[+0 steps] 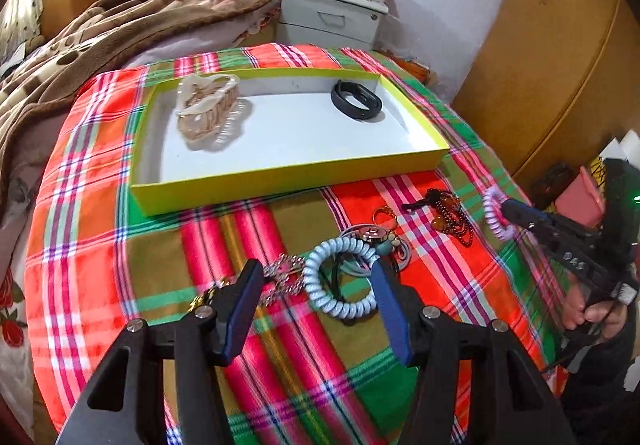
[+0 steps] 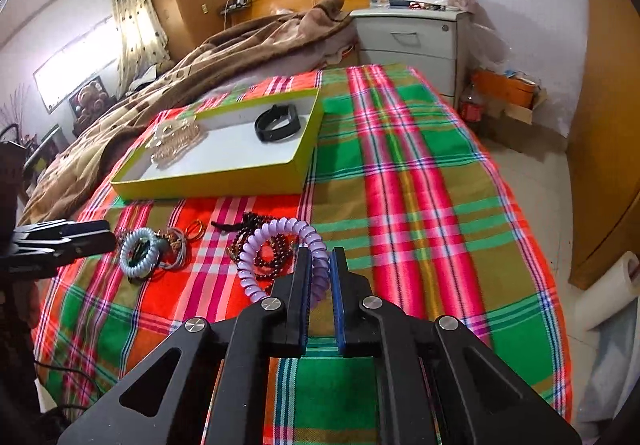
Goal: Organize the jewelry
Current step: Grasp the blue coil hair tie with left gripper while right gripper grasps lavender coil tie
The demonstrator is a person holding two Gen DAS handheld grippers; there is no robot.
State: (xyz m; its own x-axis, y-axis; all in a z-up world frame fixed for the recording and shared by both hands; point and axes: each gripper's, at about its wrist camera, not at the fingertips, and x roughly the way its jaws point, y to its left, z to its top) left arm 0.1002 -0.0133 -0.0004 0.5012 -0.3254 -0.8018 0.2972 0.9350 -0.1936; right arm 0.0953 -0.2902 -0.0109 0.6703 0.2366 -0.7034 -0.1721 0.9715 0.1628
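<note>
Fingers of the right gripper [image 2: 319,269] pinch a lilac spiral hair tie [image 2: 256,245], lifted just above the plaid cloth [image 2: 400,173]. Fingers of the left gripper [image 1: 318,279] are spread wide around a pale blue spiral hair tie [image 1: 340,277] lying on the cloth. Beyond both sits the yellow-rimmed tray [image 1: 288,177], already holding a clear hair claw [image 1: 208,109] and a black band [image 1: 356,99]. Near its front wall lie dark beads [image 1: 452,213]. Probably best: carry the lilac tie over that wall, lower it onto bare white floor, then release.

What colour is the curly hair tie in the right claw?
Light purple curly hair tie, clearest in the right wrist view.
</note>
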